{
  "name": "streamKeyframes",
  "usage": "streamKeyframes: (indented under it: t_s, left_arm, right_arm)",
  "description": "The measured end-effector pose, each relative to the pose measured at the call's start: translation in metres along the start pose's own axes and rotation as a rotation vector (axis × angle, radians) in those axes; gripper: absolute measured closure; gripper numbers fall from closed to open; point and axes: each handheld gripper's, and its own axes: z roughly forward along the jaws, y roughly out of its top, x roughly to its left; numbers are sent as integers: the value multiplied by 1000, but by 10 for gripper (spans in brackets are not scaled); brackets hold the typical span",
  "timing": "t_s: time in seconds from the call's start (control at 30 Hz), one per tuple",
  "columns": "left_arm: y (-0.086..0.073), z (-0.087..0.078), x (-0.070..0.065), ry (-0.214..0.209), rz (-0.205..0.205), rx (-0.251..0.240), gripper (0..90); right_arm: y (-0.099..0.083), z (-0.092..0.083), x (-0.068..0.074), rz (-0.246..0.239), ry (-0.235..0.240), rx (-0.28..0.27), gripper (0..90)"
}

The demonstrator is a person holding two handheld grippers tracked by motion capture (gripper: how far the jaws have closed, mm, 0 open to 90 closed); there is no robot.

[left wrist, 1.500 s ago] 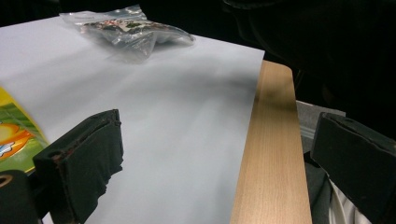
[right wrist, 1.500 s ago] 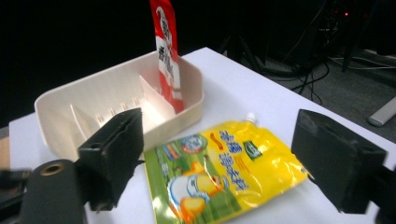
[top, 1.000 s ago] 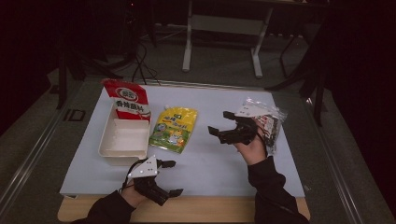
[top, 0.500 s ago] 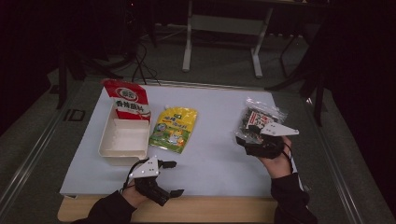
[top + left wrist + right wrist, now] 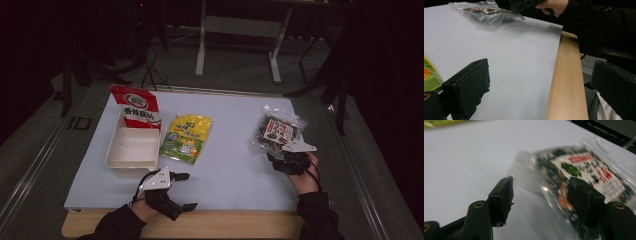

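Two grippers work at the white table sheet [image 5: 235, 150], and only the right one has moved. A second ago the right gripper [image 5: 281, 161] hovered over the middle of the sheet, left of the clear snack bag [image 5: 277, 132], with its jaws spread wide. Now it has swung out to the right and come down to the near edge of that bag, which lies flat at the right side of the sheet, well apart from the other packets. Its jaws have just been closing and stand at a middling gap. In the right gripper view [image 5: 539, 200] the bag's clear near corner [image 5: 564, 195] sits between the two black pads, one pad over the bare sheet and the other over the printed part of the bag; the picture is blurred, and the pads do not seem to press on the plastic yet.

The left gripper [image 5: 187, 190] has kept its place at the near edge of the table, jaws wide apart with nothing between them, as the left gripper view [image 5: 541, 85] shows. The red packet [image 5: 136, 104], the white tray [image 5: 131, 150] and the yellow-green pouch [image 5: 186, 137] lie as they did before, and the bag itself has not shifted.
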Motion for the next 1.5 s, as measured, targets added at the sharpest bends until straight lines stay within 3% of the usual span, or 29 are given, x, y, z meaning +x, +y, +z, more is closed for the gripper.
streamKeyframes:
  t_s: [0.1, 0.13, 0.17, 0.33, 0.4, 0.47, 0.5, 0.6, 0.8, 0.87, 1.17, 1.33, 1.5]
  left_arm:
    - [0, 0, 0, -1, -1, 1, 30]
    - [0, 0, 0, -1, -1, 1, 30]
    - [0, 0, 1, -6, -9, -4, 30]
    - [-1, -1, 3, -13, -30, -13, 31]
    - [-1, -2, 4, -12, -32, -16, 31]
    - [-1, -2, 4, -11, -30, -15, 31]
    - [-1, -1, 4, -13, -28, -11, 31]
    - [-1, -1, 3, -16, -28, -9, 31]
    - [-1, -1, 4, -18, -31, -8, 31]
    - [-1, -1, 4, -17, -31, -7, 31]
    - [-1, -1, 3, -16, -30, -7, 31]
    - [-1, 0, 3, -14, -25, 0, 31]
    - [-1, 0, 3, -13, -33, -5, 31]
  right_arm:
    - [-6, 7, 0, -39, -61, 37, 372]
    - [-6, 7, 0, -39, -61, 37, 372]
    - [-9, 11, 0, -63, -100, 60, 372]
    - [-15, 17, 2, -127, -165, 81, 407]
    - [-20, 22, 11, -235, -248, 75, 448]
    - [-21, 23, 12, -250, -253, 72, 475]
    - [-22, 26, 15, -299, -269, 67, 532]
    - [-23, 29, 19, -362, -293, 59, 628]
    - [-19, 30, 19, -405, -283, 60, 728]
    - [-18, 28, 19, -424, -270, 56, 809]
    - [-7, 21, 21, -445, -235, 59, 856]
    - [3, 13, 35, -490, -192, 24, 862]
    - [16, 1, 60, -543, -103, -14, 866]
